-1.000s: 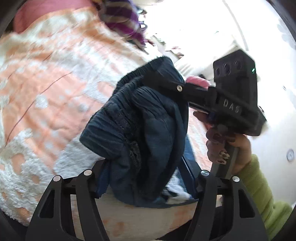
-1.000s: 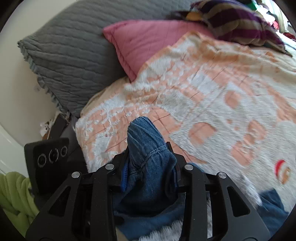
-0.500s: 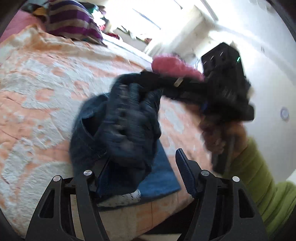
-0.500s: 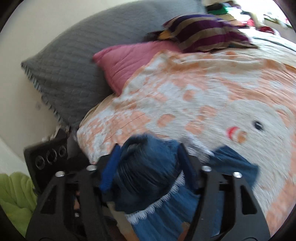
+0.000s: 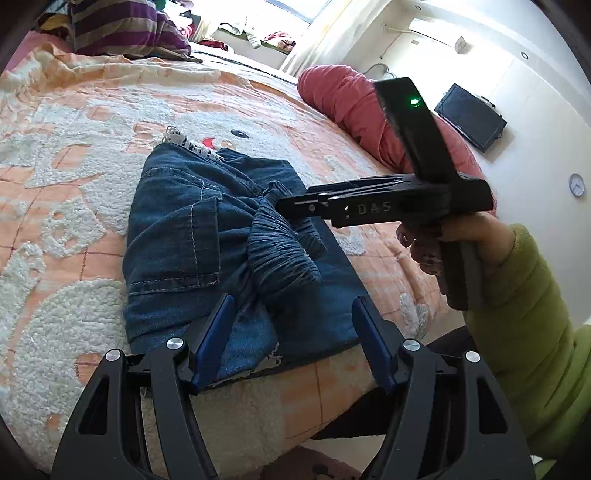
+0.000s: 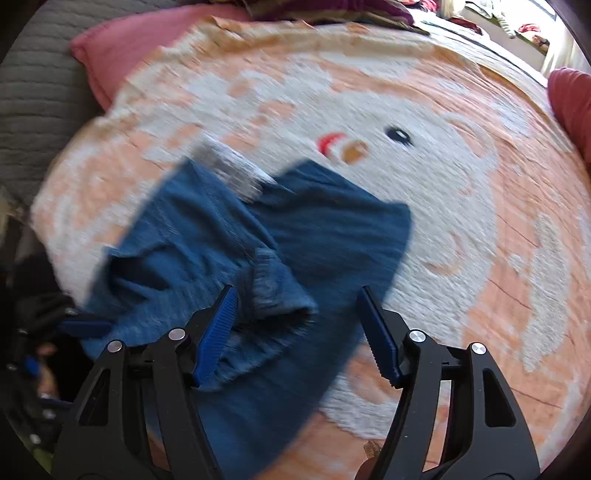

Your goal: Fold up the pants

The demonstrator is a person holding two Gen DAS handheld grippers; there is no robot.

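One pair of denim pants (image 5: 207, 236) lies on one orange-and-white blanket (image 5: 74, 155).

Grippers: two. The left gripper (image 5: 291, 332) has two blue-padded fingers, spread apart. The right gripper (image 6: 299, 328) likewise has two blue-padded fingers, spread apart.

Pillows and cushions:
- One grey quilted pillow (image 6: 33, 96).
- One pink pillow (image 6: 129, 48).
- One red bolster (image 5: 354, 107).
- One striped purple cushion (image 5: 122, 29).

Wall items: one round clock (image 5: 576, 184) and one dark flat screen (image 5: 470, 117).

One hand (image 5: 443, 240) in one green sleeve (image 5: 517, 314) is visible, gripping the right gripper's handle.
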